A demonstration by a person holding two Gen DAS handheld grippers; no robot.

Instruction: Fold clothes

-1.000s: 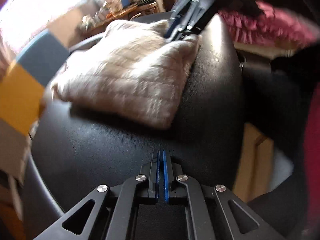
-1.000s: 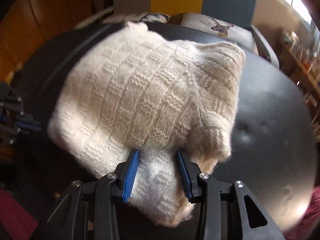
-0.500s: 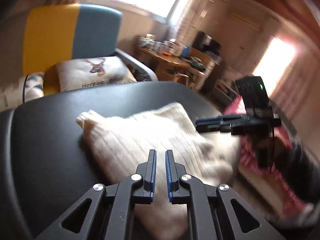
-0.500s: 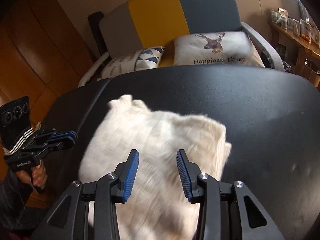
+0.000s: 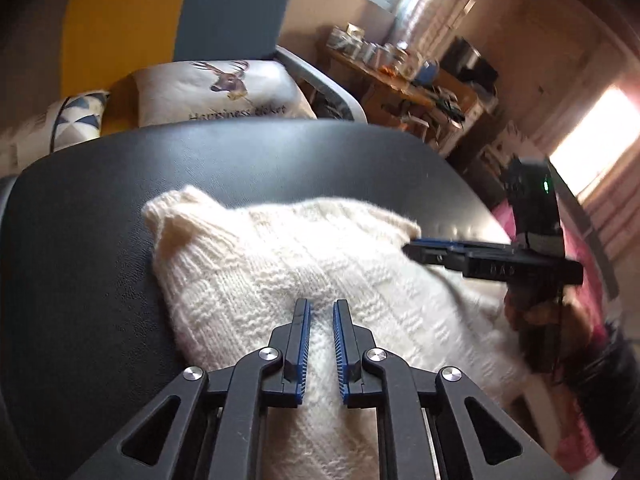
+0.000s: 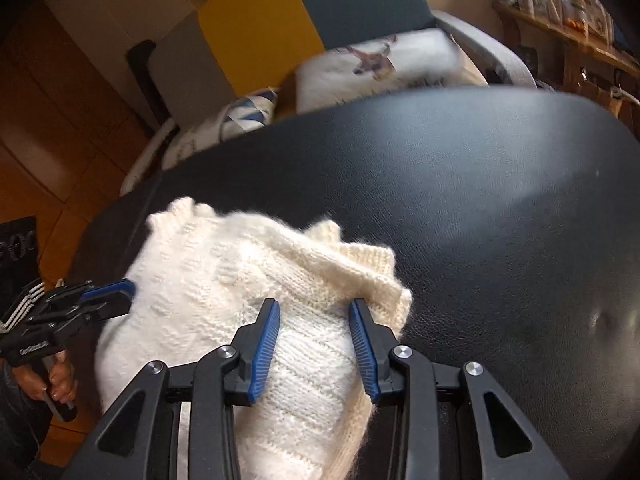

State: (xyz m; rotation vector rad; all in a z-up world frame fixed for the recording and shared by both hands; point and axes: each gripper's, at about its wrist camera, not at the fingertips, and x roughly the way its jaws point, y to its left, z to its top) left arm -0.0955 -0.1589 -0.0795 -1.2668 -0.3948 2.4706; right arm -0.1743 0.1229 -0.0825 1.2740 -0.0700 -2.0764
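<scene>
A folded cream knit sweater (image 5: 280, 264) (image 6: 224, 272) lies on a black leather table (image 5: 100, 220) (image 6: 480, 200). My left gripper (image 5: 320, 306) hovers over the sweater's near left edge. Its jaws stand a narrow gap apart and are opening, and knit shows in the gap without being pinched. From the right wrist view the left gripper (image 6: 120, 296) sits at the sweater's left side, held by a hand (image 6: 60, 380). My right gripper (image 6: 314, 306) is over the near right corner, jaws closing with a ridge of knit between them. It shows sideways as the right gripper (image 5: 412, 246) in the left wrist view.
Behind the table stands a yellow and blue armchair (image 5: 180, 12) holding a deer-print cushion (image 5: 216, 88) and a triangle-patterned cushion (image 5: 76, 120). A cluttered wooden desk (image 5: 400, 76) is at the back right. Pink fabric (image 5: 516, 220) lies off the table's right edge.
The left gripper swung from bare table onto the sweater's near edge and its jaws parted slightly. The right gripper drew back from the sweater's bulk to its right corner.
</scene>
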